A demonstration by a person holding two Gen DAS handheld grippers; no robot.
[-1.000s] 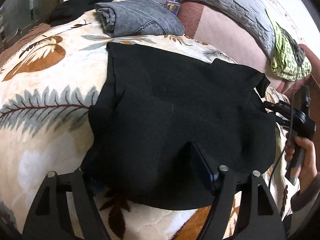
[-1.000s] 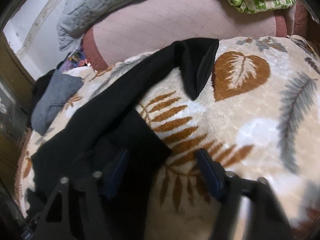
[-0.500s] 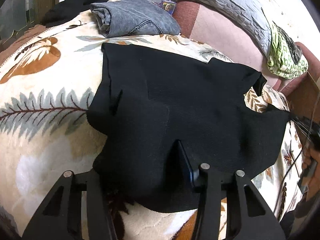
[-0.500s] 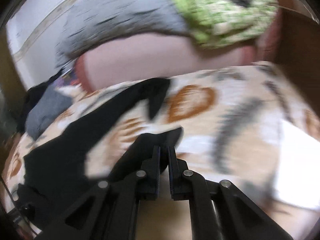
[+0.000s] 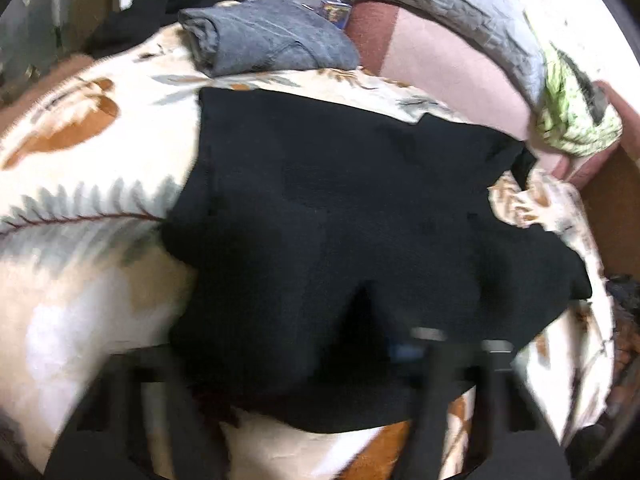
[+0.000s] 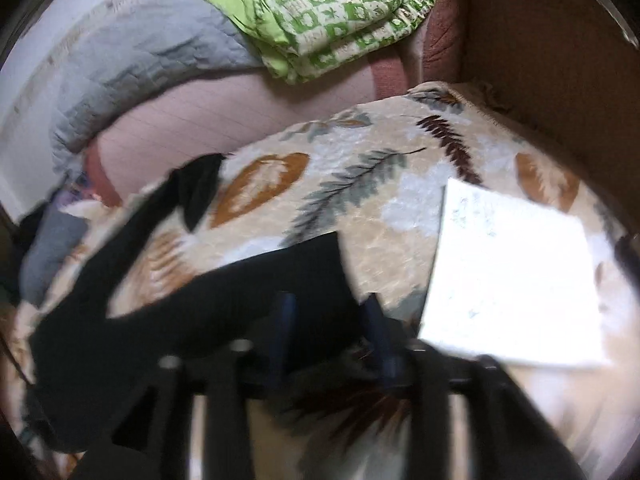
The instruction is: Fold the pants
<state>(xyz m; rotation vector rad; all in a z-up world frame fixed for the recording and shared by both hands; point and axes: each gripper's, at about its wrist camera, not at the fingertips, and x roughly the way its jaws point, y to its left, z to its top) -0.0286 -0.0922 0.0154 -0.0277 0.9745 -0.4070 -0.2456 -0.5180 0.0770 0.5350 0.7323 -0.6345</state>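
The black pants (image 5: 340, 208) lie spread on the leaf-patterned blanket (image 5: 80, 184). In the left wrist view my left gripper (image 5: 288, 360) is blurred at the pants' near edge; its jaws stand wide apart with cloth draped over the gap. In the right wrist view my right gripper (image 6: 332, 320) has its jaws parted, and a corner of the black pants (image 6: 240, 300) lies between and behind the blue pads (image 6: 286, 320). One pant leg end (image 6: 200, 188) stretches away to the far left.
Folded grey jeans (image 5: 264, 36) and a dark garment (image 5: 172, 4) sit at the blanket's far end. A grey quilt (image 6: 140, 64) and green patterned bedding (image 6: 332, 12) lie on the pink mattress (image 6: 200, 120). A white sheet (image 6: 512, 280) lies right. A brown wall (image 6: 560, 80) rises right.
My right gripper was shut on the pants' corner half a second ago, pulled it to the right, and its jaws now stand parted. The left gripper has shifted slightly and is blurred.
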